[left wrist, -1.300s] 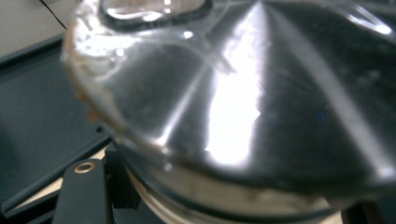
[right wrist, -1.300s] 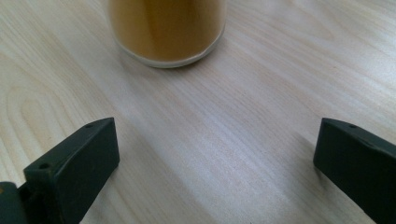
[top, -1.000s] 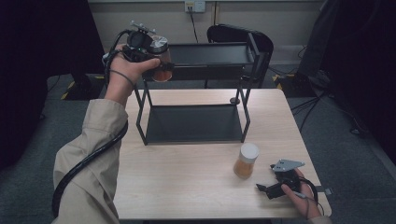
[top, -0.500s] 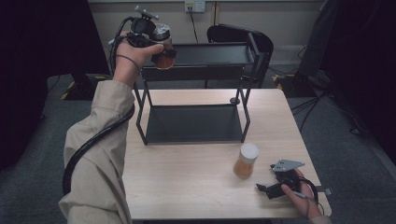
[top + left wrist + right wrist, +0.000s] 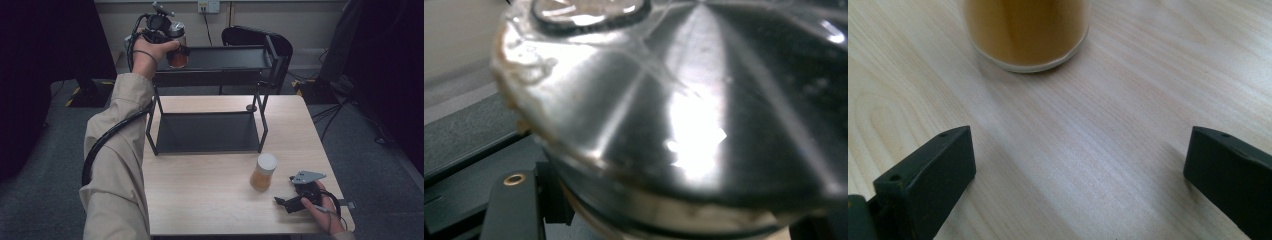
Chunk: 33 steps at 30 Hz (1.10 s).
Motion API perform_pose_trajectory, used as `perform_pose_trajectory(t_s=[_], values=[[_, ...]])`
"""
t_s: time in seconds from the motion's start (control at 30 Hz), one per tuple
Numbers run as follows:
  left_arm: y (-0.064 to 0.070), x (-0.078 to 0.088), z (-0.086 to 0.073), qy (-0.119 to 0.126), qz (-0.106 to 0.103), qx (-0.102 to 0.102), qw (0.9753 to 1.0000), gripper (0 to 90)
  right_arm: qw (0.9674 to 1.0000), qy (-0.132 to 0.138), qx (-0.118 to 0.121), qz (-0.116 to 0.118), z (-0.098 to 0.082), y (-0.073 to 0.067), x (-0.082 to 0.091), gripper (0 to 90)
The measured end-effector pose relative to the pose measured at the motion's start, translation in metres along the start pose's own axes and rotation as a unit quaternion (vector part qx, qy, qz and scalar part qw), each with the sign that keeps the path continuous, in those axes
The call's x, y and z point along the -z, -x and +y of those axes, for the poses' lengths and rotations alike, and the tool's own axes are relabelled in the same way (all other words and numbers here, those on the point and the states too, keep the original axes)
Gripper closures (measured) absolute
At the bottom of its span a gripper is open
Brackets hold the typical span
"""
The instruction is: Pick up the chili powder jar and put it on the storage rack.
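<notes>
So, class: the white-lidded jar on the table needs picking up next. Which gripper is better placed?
Right. The right gripper rests on the table with jaws open toward the white-lidded jar. The left gripper is shut on a silver-lidded jar at the rack's top shelf.

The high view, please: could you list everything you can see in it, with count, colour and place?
Jar with silver lid: one, amber-brown contents, held in the left tool at the left end of the rack's top shelf.
Jar with white lid: one, orange-brown contents, upright on the table just ahead of the right tool.
Rack: one, black, two shelves, at the table's far side.
Table: one, light wood.
Chair: one, black, behind the rack.
Wall socket: one, white, on the far wall.
Left tool: one, black, raised, shut on the jar.
Right tool: one, black, low at the table's near right corner, jaws open.
</notes>
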State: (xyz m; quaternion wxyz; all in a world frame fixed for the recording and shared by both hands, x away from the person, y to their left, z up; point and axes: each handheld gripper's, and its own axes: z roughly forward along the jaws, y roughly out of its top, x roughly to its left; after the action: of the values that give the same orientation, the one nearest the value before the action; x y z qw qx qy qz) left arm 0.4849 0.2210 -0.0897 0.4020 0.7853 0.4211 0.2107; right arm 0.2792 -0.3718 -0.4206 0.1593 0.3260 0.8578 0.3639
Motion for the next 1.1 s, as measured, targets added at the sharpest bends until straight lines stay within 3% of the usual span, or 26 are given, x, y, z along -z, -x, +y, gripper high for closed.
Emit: perform_pose_trajectory(t_s=[0.17, 0.73, 0.93, 1.1], values=[[0.000, -0.009, -0.002, 0.001, 0.004, 0.000, 1.0000, 30.2, 1.0000, 0.000, 0.000, 0.000, 0.000, 0.000, 0.000, 0.0], [0.007, -0.012, 0.002, -0.005, 0.014, -0.004, 0.9999, 29.9, 1.0000, 0.000, 0.000, 0.000, 0.000, 0.000, 0.000, 0.0], [0.012, -0.011, 0.000, -0.006, 0.021, 0.013, 0.9997, 13.3, 1.0000, 0.000, 0.000, 0.000, 0.000, 0.000, 0.000, 0.0], [0.017, -0.006, -0.002, -0.007, 0.020, 0.020, 0.9996, 7.6, 1.0000, 0.000, 0.000, 0.000, 0.000, 0.000, 0.000, 0.0]])
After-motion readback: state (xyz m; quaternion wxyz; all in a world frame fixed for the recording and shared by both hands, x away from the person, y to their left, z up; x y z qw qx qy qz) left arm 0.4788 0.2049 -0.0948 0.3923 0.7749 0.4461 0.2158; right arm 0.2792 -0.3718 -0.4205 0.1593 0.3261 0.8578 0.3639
